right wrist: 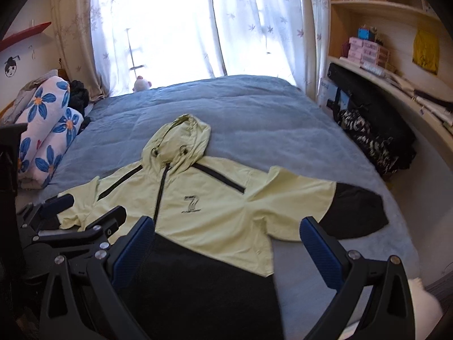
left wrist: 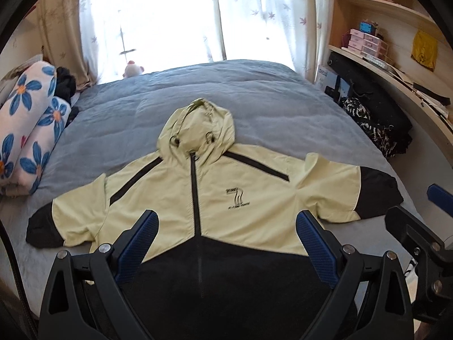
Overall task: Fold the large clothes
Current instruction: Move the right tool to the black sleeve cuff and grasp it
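Observation:
A pale yellow hooded jacket (left wrist: 235,195) with a black hem and black cuffs lies flat, front up, on the grey-blue bed (left wrist: 226,90). Its sleeves are spread to both sides and the hood points toward the window. My left gripper (left wrist: 226,218) hovers open above the jacket's lower middle, nothing between its blue pads. In the right wrist view the same jacket (right wrist: 215,198) fills the centre, and my right gripper (right wrist: 226,223) hangs open over its lower right part. The left gripper (right wrist: 85,212) shows at the left edge there; the right gripper (left wrist: 419,206) shows at the right edge of the left wrist view.
Rolled flower-print bedding (left wrist: 31,121) and dark clothes lie along the bed's left side. A small plush toy (left wrist: 133,69) sits at the far edge by the curtained window. Wooden shelves (left wrist: 396,28) and a dark bag with patterned cloth (left wrist: 373,124) stand to the right of the bed.

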Motion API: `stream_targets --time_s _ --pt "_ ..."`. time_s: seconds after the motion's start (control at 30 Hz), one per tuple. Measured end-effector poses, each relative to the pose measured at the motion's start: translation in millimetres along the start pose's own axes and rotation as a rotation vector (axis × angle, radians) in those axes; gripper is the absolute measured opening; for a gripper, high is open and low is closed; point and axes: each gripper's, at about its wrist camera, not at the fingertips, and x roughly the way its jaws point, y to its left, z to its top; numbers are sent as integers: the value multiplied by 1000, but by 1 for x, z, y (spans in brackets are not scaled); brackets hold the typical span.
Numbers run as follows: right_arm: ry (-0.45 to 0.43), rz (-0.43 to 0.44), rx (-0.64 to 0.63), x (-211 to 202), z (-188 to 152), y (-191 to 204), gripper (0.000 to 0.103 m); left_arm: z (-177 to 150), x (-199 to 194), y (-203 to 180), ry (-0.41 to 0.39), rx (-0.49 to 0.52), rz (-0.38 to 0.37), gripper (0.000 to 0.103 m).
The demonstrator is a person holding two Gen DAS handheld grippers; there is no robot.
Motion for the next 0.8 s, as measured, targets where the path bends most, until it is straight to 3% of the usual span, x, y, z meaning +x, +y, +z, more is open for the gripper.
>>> stream_targets --time_s 0.13,0.23,0.47,0.7,0.8 --pt "-66 -127 -38 -5 14 -20 103 25 9 -18 -45 4 19 97" --pt "-95 -166 -41 -3 22 -39 103 38 19 -32 -71 14 19 97" --pt "-88 -139 33 25 34 -93 103 56 48 -74 -180 74 -9 97" --pt "5 -178 136 75 24 -152 103 62 105 -115 -79 89 -110 97" --pt "54 -175 209 99 14 -185 103 63 131 -135 -54 97 -109 97"
